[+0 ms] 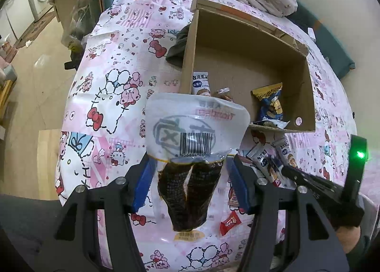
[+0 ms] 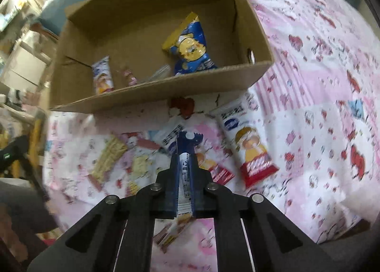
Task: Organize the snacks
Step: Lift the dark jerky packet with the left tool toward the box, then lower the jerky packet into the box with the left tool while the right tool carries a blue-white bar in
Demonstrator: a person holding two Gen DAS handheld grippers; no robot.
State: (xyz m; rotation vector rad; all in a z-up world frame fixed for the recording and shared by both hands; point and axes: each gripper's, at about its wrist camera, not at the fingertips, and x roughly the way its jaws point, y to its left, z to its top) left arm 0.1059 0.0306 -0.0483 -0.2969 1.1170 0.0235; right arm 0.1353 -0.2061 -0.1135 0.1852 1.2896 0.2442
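The left gripper [image 1: 190,167] stands wide open, its blue pads [image 1: 142,186] flanking a white-and-dark snack bag [image 1: 192,153] without visible contact; what supports the bag cannot be told. The bag carries a barcode with digits beginning 6 956694; its other print is not legible. The right gripper [image 2: 185,177] is clamped on a slim blue-and-white snack packet [image 2: 184,184], whose print is too blurred to read. At 12 o'clock from both grippers sits an open cardboard box [image 2: 152,98] on a pink cartoon-print tablecloth [image 1: 111,86], holding a blue-and-yellow snack bag [image 2: 190,48], a white wrapper [image 2: 102,78] and a small pink sweet [image 2: 129,77]. Loose snacks lie between the box and the right gripper: a white-and-red wrapper [image 2: 249,146] at 1 o'clock, wafer packs [image 2: 109,155] at 10 o'clock. A small red candy [image 1: 229,222] lies at 5 o'clock of the left gripper. The bag screens the box's near-left corner.
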